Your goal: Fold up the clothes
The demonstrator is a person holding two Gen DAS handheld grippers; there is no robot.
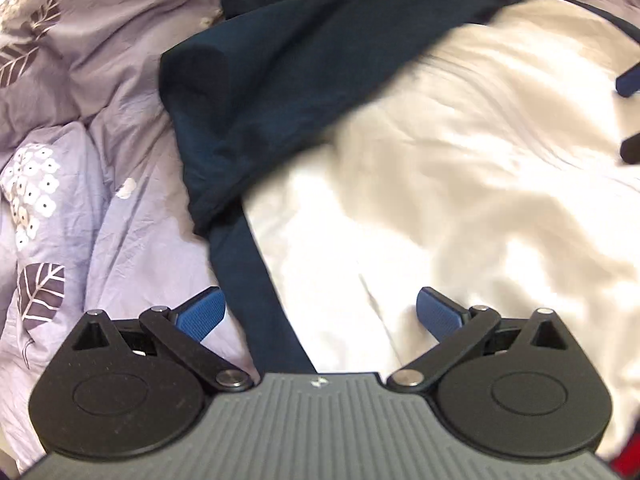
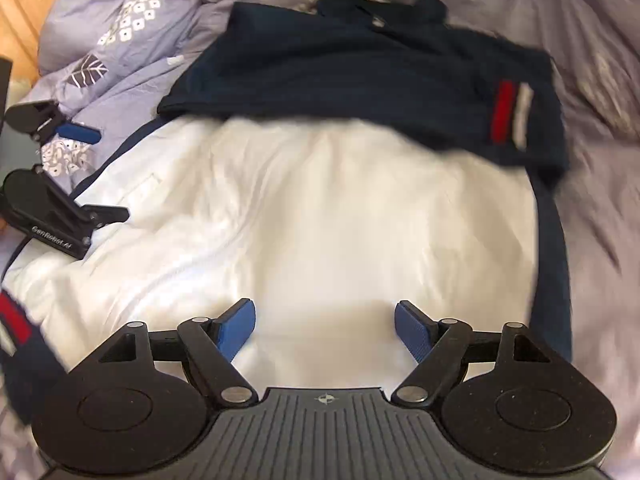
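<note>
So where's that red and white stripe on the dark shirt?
In the right wrist view the red and white stripe sits upper right, on the navy sleeve folded over the shirt's white body.

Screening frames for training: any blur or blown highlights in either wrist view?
Left wrist: white shirt panel overexposed, folds washed out; its edge against the navy top section smeared by motion. Right wrist: same white panel glary, navy hem edge blurred, red-and-white sleeve stripe softened; heavy fisheye bending at both frames' rims.
</note>
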